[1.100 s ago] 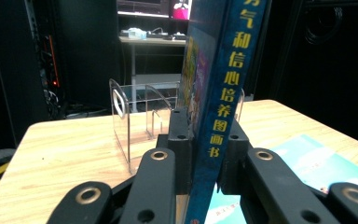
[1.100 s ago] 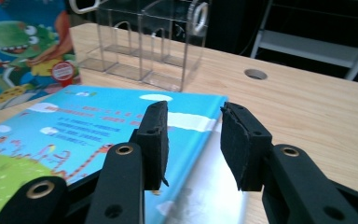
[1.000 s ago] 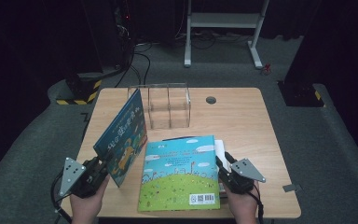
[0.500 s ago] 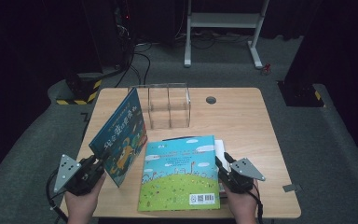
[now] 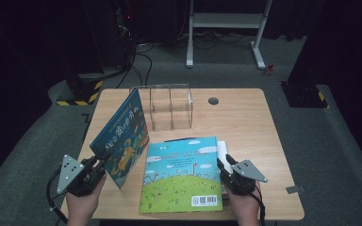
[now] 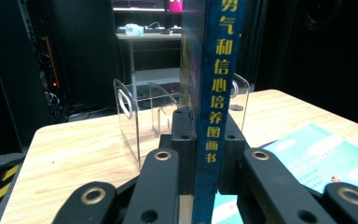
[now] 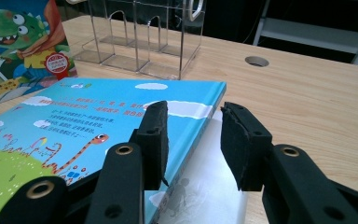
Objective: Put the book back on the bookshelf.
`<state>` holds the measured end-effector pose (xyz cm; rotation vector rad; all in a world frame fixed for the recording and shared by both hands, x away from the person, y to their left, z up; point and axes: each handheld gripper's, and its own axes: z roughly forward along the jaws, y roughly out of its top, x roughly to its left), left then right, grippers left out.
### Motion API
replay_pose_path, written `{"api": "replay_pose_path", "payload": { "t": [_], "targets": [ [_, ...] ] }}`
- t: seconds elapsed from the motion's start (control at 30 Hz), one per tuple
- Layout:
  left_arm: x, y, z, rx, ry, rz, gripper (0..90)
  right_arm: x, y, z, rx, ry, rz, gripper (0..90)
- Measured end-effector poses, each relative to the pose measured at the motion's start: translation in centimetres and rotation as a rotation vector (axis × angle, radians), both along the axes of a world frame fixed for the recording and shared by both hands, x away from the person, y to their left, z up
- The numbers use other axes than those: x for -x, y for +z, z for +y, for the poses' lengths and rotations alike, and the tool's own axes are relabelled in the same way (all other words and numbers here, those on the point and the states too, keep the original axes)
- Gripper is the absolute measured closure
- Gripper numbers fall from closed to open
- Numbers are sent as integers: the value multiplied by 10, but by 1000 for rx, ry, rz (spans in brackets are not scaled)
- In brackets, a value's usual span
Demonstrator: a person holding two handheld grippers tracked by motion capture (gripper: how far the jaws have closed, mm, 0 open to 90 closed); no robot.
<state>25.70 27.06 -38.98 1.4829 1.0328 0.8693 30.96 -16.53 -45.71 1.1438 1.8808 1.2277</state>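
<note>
A blue picture book with a dinosaur cover (image 5: pixel 122 136) stands tilted on its lower edge at the table's left. My left gripper (image 5: pixel 104 165) is shut on its spine near the bottom corner. In the left gripper view the spine (image 6: pixel 216 93) with yellow characters rises between the jaws of the left gripper (image 6: pixel 205 131). A second book with a sky-and-meadow cover (image 5: pixel 184 174) lies flat at the front centre. My right gripper (image 5: pixel 224 165) is open at this book's right edge. In the right gripper view the right gripper (image 7: pixel 193 135) has one jaw over the flat book (image 7: pixel 74 135) and the other over white sheets (image 7: pixel 209 182).
A clear acrylic rack with upright dividers (image 5: pixel 170 106) stands at the back centre of the wooden table (image 5: pixel 250 132), just behind both books. A round cable hole (image 5: pixel 213 100) lies to its right. The floor around is dark, with a white stand (image 5: pixel 226 21) beyond.
My left gripper has shifted slightly to the left with the dinosaur book still in it. The right gripper and the flat book have not moved.
</note>
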Motion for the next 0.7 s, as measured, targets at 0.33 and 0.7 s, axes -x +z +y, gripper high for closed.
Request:
{"api": "replay_pose_path", "payload": {
  "t": [0.33, 0.7],
  "targets": [
    [-3, 2, 4, 21, -22, 8, 799, 0, -1, 0, 0, 3, 4, 612],
    [-6, 7, 2, 14, -15, -4, 798, -1, -3, 1, 0, 6, 13, 610]
  ]
}}
